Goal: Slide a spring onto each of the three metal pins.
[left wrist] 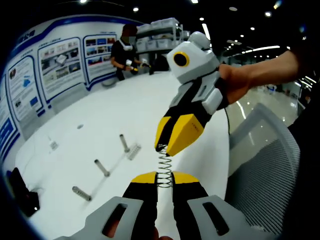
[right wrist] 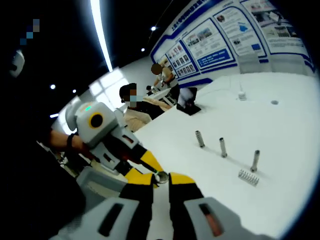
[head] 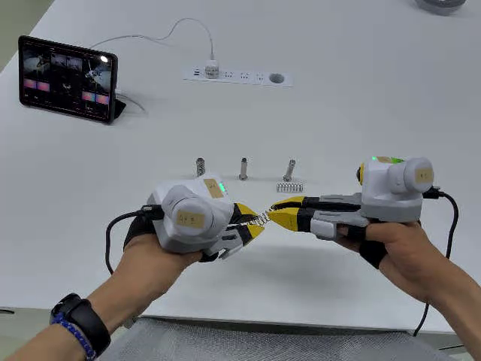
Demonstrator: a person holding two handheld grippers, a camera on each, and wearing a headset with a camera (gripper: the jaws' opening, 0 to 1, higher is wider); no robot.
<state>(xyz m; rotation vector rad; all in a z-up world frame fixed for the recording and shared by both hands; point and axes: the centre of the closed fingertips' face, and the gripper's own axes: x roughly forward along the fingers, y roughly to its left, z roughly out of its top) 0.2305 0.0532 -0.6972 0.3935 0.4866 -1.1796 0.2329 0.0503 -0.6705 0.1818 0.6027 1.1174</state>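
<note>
Pinching one spring (left wrist: 164, 167) — left gripper (left wrist: 164, 180), right gripper (right wrist: 160, 180).

The head view looks forward and down from behind and above the left gripper (head: 252, 223) and right gripper (head: 282, 212), both near it. Each gripper view faces along its own jaws, close on the other gripper. All three views share the spring (head: 260, 219) between the tips and the pins (head: 243, 168) beyond them.
</note>
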